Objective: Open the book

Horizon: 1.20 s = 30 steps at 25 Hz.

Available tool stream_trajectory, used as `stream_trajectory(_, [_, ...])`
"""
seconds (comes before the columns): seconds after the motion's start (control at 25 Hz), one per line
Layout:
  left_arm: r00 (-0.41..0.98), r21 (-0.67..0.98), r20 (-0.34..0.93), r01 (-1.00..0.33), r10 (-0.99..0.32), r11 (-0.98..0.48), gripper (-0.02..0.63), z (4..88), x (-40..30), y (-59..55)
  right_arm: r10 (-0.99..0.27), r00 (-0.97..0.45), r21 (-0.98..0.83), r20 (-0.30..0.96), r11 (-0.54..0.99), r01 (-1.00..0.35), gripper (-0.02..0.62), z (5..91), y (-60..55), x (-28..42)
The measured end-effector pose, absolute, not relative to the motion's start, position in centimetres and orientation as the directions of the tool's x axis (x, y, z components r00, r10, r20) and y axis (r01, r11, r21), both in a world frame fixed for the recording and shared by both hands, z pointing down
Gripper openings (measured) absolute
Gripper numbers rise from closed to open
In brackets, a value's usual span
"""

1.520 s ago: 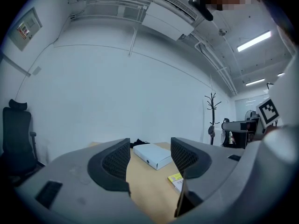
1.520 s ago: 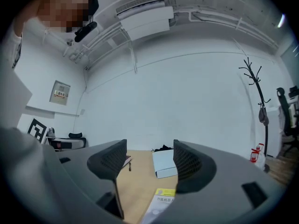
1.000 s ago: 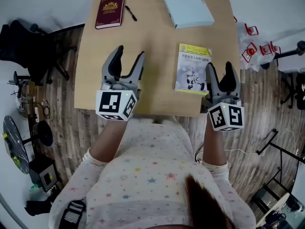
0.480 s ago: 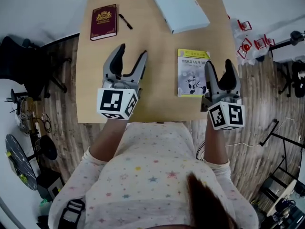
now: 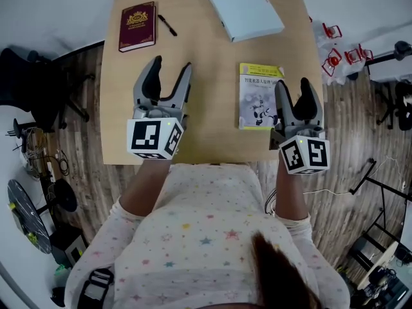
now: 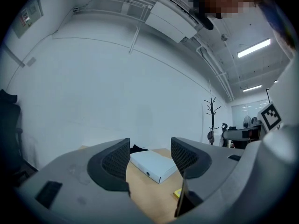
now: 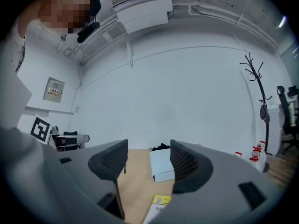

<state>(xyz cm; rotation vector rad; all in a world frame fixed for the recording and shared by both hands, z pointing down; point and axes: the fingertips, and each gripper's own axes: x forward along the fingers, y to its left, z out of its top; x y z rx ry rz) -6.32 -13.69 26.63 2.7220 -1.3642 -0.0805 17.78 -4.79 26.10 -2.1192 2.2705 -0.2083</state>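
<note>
A thin book with a yellow-and-white cover lies closed on the wooden table, at its right front part; its top corner shows in the right gripper view as the book. My right gripper hovers open just right of the book, over its lower right corner. My left gripper is open with nothing in it, held above the table's left middle, well left of the book. Between the jaws in both gripper views only table and far objects show.
A dark red hardback lies at the table's far left with a black pen beside it. A pale blue flat box sits at the far right, also visible as the box and the box. Red clips lie on the floor to the right.
Both grippers have drifted slightly forward and left over the table. The view has shifted a little. The book lies as before.
</note>
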Motion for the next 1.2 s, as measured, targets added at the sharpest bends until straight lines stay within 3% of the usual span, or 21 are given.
stream_trajectory(0.56, [0.61, 0.122, -0.002, -0.786, -0.792, -0.606, 0.252, 28.6, -1.3, -14.6, -0.994, -0.021, -0.13, 0.109, 0.007, -0.991, 0.246, 28.1, -4.4, 23.2])
stream_trajectory(1.2, [0.64, 0.151, 0.099, -0.766, -0.762, -0.625, 0.25, 33.9, 3.1, -14.9, -0.962, -0.013, -0.217, 0.272, -0.049, -0.975, 0.176, 35.8, -3.3, 27.0])
